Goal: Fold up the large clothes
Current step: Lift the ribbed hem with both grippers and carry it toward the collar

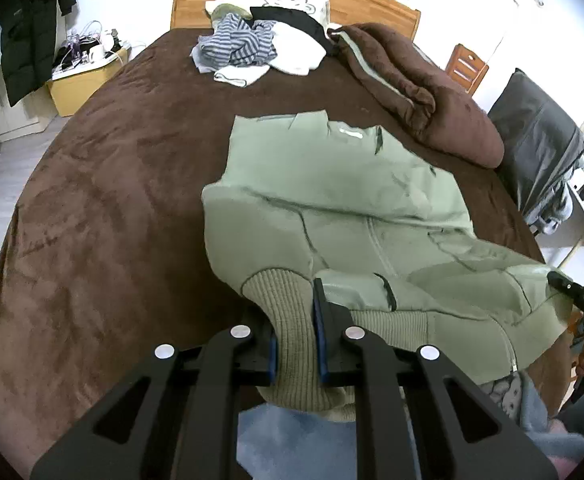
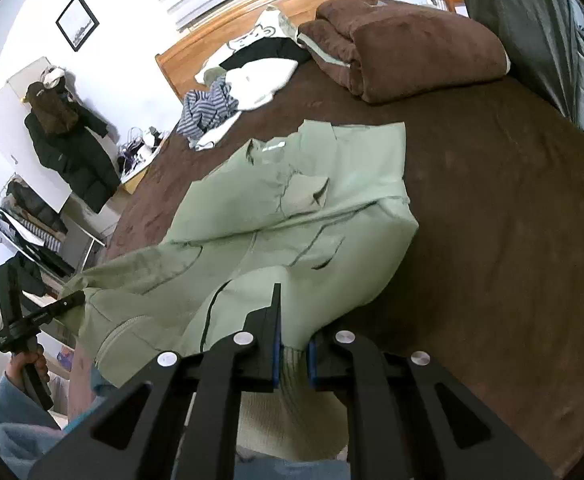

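Currently, a pale green jacket [image 1: 332, 208] is spread across the middle of the left wrist view on a brown bed cover [image 1: 91, 200], collar toward the headboard at the top of the frame. At lower centre of that view the left gripper [image 1: 296, 344] is pinched on the ribbed hem band [image 1: 292, 320], the knit bunched between the blue pads. At the right edge of the same view, the other tool's black tip is seen against the far hem corner.

In the right wrist view the jacket is seen running from the lower left up to the centre, and the right gripper [image 2: 294, 354] at lower centre is pressed together on ribbed knit as well, seemingly the hem's other end.

Judged from this, the hem is about to be carried up toward the collar. For a clean fold, both corners are best raised level and moved together, the hem kept taut between them, and set down square on the shoulders. The pile of clothes [image 1: 251, 48] in the upper centre should be left undisturbed.
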